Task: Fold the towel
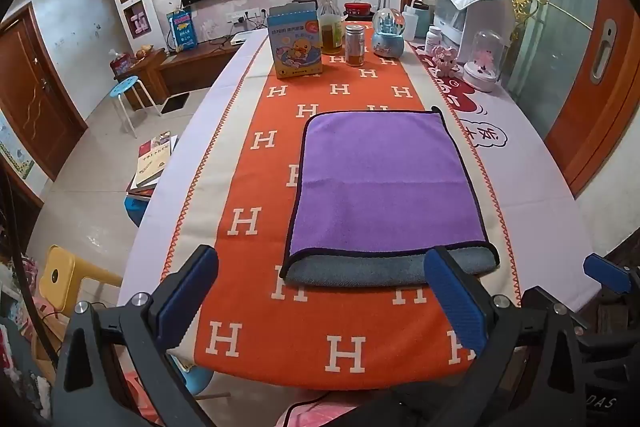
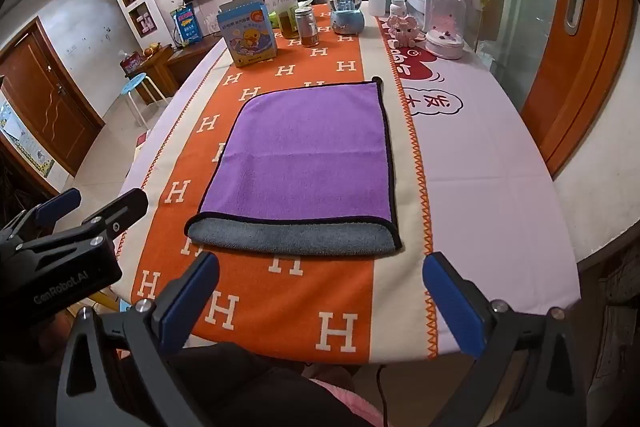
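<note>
Towel [image 1: 384,187] lies folded once ahead of both grippers, left [image 1: 320,303] and right [image 2: 320,303], fingers wide, nothing held. Risk: only the top layer gets pinched, so layers slip askew.

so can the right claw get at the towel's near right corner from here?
Probably yes. The right claw is open and empty, just short of the towel, with only bare runner between them. The left claw sits off to the side, not in the way.
</note>
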Tool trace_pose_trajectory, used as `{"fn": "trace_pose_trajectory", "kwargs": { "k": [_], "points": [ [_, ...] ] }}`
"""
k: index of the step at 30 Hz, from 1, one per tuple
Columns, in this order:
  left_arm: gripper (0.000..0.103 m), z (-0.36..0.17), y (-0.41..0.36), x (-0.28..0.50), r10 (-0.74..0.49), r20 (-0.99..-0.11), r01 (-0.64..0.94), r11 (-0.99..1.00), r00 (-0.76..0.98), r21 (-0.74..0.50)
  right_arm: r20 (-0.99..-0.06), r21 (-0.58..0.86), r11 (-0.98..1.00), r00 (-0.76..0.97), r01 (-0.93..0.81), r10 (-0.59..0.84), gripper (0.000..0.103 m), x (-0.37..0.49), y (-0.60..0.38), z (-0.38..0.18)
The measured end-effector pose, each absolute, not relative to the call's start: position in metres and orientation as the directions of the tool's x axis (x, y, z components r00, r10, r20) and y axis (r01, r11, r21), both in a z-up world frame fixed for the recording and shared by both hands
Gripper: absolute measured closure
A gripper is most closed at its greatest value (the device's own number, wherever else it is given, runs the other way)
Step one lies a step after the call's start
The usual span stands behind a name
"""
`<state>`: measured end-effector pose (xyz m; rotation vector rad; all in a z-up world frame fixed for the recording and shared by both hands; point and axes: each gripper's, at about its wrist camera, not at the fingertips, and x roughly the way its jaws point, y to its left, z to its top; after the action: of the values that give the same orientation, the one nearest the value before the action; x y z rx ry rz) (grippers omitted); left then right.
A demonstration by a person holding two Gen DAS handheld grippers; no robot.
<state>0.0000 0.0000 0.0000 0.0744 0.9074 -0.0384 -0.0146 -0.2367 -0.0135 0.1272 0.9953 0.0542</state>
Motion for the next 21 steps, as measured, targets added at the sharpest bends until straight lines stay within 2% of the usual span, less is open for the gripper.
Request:
{"fn": "trace_pose_trajectory", "kwargs": {
  "k": [21],
  "points": [
    [0.001, 0.0039, 0.0020, 0.0017, 0.018, -0.781, 0.048, 0.997, 0.625, 0.061, -0.830, 0.120, 0.993, 0.550, 0.015, 0.092, 0.001, -0.0155, -0.2346, -0.0128]
  ]
}}
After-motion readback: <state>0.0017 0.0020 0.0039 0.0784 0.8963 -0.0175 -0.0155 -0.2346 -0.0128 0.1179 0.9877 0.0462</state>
